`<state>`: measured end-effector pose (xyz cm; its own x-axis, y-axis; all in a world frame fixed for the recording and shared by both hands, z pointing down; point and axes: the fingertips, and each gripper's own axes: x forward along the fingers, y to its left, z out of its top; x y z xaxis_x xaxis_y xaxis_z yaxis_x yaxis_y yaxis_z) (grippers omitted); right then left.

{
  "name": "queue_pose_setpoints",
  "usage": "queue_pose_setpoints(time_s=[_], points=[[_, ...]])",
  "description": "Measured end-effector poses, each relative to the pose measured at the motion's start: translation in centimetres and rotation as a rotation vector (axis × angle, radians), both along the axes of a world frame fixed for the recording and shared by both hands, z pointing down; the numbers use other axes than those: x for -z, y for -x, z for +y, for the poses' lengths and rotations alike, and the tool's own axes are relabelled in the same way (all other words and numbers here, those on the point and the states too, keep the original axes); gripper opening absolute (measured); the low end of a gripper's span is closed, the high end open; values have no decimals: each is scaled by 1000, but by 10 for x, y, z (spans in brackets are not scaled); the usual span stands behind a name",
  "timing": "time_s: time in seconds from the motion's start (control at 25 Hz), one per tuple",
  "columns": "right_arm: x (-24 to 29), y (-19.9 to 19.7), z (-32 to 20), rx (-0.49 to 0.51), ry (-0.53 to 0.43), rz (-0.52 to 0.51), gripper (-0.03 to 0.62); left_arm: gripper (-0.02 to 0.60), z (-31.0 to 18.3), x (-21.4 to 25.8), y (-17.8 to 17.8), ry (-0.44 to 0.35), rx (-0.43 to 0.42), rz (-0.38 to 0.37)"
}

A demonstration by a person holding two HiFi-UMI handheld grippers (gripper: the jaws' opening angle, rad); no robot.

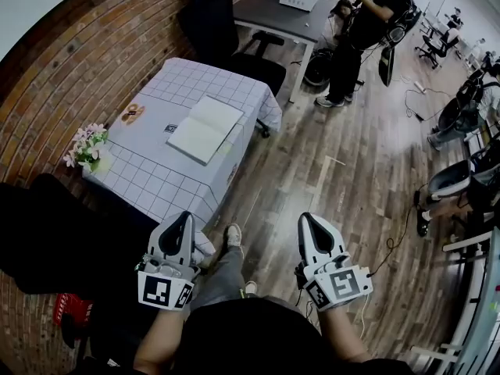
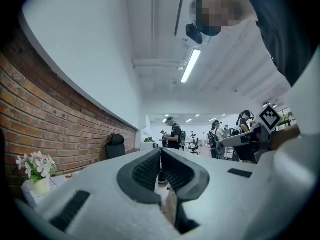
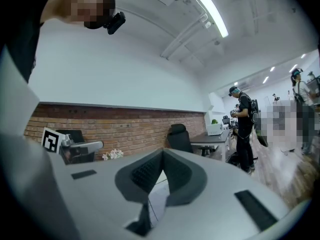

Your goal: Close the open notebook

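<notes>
Well beyond left tool (image 1: 187, 216) and right tool (image 1: 305, 217), notebook (image 1: 205, 128)

left tool (image 1: 187, 215), right tool (image 1: 304, 216): white, black pads | marker cubes (image 1: 166, 291) | black top (image 1: 234, 336)

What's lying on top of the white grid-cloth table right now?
An open white notebook, a pot of pink-white flowers, a brown round item and a small dark label. The grid cloth hides the tabletop itself.
</notes>
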<state>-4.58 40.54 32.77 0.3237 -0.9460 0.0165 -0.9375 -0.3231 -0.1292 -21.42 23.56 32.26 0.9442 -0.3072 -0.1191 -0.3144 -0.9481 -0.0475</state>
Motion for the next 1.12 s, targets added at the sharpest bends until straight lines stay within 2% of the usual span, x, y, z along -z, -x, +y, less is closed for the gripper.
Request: queue_pose_setpoints(time_s=[0.24,0.56,0.8,1.12], points=[[-11,-42,-54,17,43,4,14,31,-57,-13,-50,23,-1,9],[-1,-106,-187,117,90,32,14,31,-162,-22,-116,79,43,20],[8,-123,-262,196,96,28,14,31,-221,-23,-133,106,93,29],[-3,-155,-299,245,127,3,14,31,-252,-27,-157,125,132,2]])
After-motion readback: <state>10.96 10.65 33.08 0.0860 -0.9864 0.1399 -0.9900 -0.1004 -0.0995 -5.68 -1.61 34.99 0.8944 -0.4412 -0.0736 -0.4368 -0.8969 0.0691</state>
